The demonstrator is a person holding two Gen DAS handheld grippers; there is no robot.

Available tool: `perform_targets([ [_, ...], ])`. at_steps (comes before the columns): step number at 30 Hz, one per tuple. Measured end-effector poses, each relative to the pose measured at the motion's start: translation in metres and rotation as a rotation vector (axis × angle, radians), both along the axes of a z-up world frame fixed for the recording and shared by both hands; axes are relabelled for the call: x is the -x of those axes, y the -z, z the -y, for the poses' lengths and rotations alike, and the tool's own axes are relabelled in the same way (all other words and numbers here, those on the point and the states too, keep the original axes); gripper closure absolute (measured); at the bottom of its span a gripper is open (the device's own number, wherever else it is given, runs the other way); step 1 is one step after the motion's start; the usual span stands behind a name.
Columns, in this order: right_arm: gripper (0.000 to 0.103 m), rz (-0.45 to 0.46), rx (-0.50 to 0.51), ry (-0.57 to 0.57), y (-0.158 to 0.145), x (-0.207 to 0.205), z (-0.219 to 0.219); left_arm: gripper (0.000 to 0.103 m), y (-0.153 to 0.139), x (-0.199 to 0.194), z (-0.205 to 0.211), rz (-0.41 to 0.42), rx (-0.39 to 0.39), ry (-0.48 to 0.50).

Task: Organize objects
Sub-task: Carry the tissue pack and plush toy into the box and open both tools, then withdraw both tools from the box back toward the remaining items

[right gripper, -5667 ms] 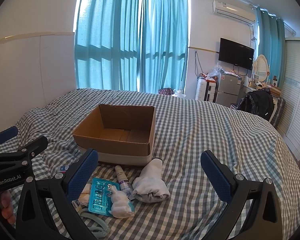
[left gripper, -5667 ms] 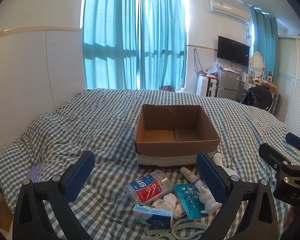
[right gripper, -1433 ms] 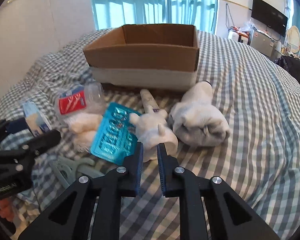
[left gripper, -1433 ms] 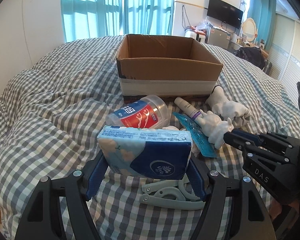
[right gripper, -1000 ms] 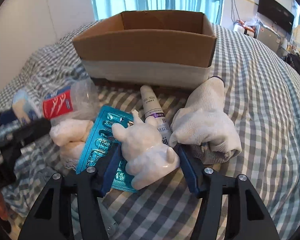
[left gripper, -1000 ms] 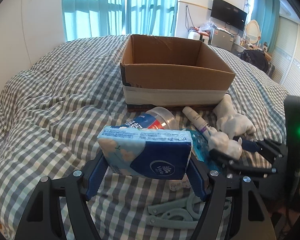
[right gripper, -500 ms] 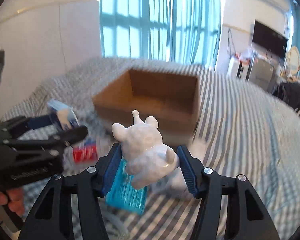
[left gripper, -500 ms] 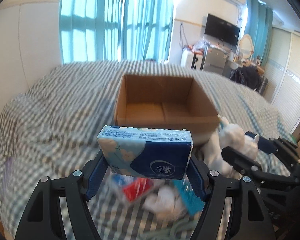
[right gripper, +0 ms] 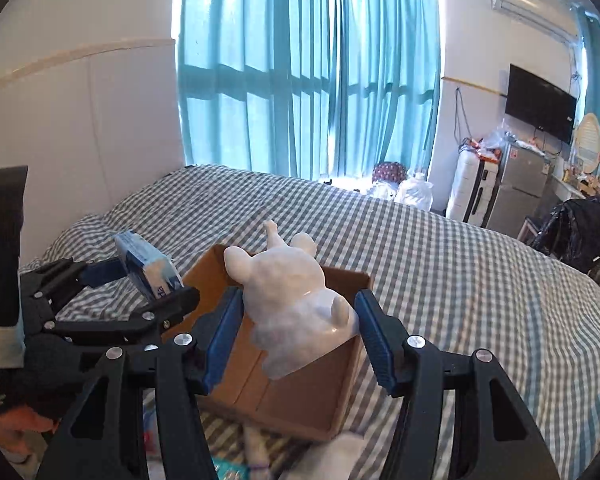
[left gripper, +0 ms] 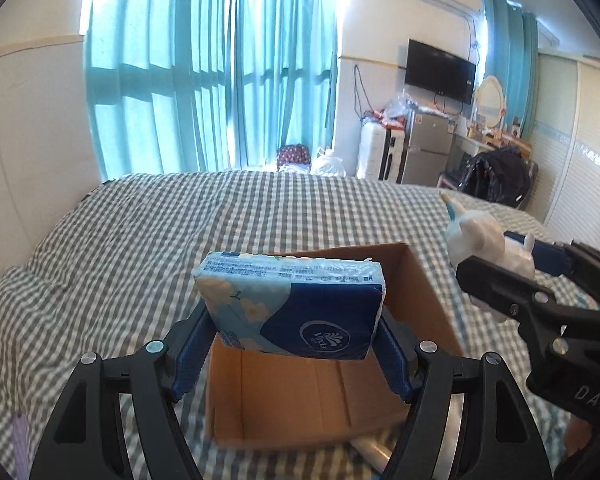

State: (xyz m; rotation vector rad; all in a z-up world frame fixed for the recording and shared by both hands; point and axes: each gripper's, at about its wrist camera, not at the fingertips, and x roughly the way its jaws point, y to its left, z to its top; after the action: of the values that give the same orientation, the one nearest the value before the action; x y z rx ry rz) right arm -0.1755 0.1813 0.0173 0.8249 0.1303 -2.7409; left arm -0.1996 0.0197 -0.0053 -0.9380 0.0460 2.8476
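Observation:
My left gripper is shut on a blue and white tissue pack and holds it above the open cardboard box on the checked bed. My right gripper is shut on a white animal figurine and holds it above the same box. The figurine also shows in the left wrist view, at the right of the box. The tissue pack shows in the right wrist view, at the box's left. The box's floor looks bare.
A white tube and other loose items lie on the checked bedspread in front of the box, mostly hidden. Teal curtains, a fridge, a TV and a black bag stand beyond the bed's far end.
Both grippers have risen and moved forward with their objects, from in front of the box to above it. The loose items on the bed have dropped out of sight.

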Motion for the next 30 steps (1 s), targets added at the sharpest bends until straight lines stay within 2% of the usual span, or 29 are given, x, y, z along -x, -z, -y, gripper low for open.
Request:
perform_targets([
  [3, 0.045, 0.024, -0.003, -0.005, 0.014, 0.033, -0.001, 0.028, 0.019, 0.029, -0.003, 0.04, 0.033, -0.002],
  [7, 0.045, 0.058, 0.021, -0.014, 0.039, 0.067, -0.002, 0.028, 0.04, 0.046, -0.004, 0.075, 0.057, -0.001],
  [13, 0.044, 0.112, 0.093, -0.017, 0.065, 0.085, -0.013, 0.026, 0.06, 0.054, -0.006, 0.118, 0.041, 0.022],
  [14, 0.041, 0.11, 0.1, -0.015, 0.066, 0.083, -0.015, 0.024, 0.061, 0.053, -0.007, 0.122, 0.036, 0.024],
  [15, 0.038, 0.104, 0.104, -0.017, 0.064, 0.082, -0.016, 0.018, 0.06, 0.052, -0.006, 0.12, 0.03, 0.025],
  [16, 0.029, 0.097, 0.104, -0.016, 0.062, 0.08, -0.017, 0.01, 0.058, 0.053, -0.007, 0.116, 0.028, 0.021],
  [17, 0.024, 0.084, 0.102, -0.011, 0.056, 0.078, -0.017, 0.007, 0.056, 0.051, -0.006, 0.109, 0.028, 0.014],
  [24, 0.022, 0.026, 0.088, 0.008, 0.011, 0.045, -0.021, 0.004, 0.023, 0.024, 0.006, 0.069, 0.021, -0.034],
  [29, 0.02, -0.032, 0.02, 0.019, -0.027, 0.001, -0.025, 0.003, -0.004, -0.008, 0.013, 0.023, 0.018, -0.056],
  [30, 0.019, -0.042, 0.011, 0.02, -0.033, -0.009, -0.027, 0.0, -0.008, -0.015, 0.013, 0.014, 0.017, -0.057],
])
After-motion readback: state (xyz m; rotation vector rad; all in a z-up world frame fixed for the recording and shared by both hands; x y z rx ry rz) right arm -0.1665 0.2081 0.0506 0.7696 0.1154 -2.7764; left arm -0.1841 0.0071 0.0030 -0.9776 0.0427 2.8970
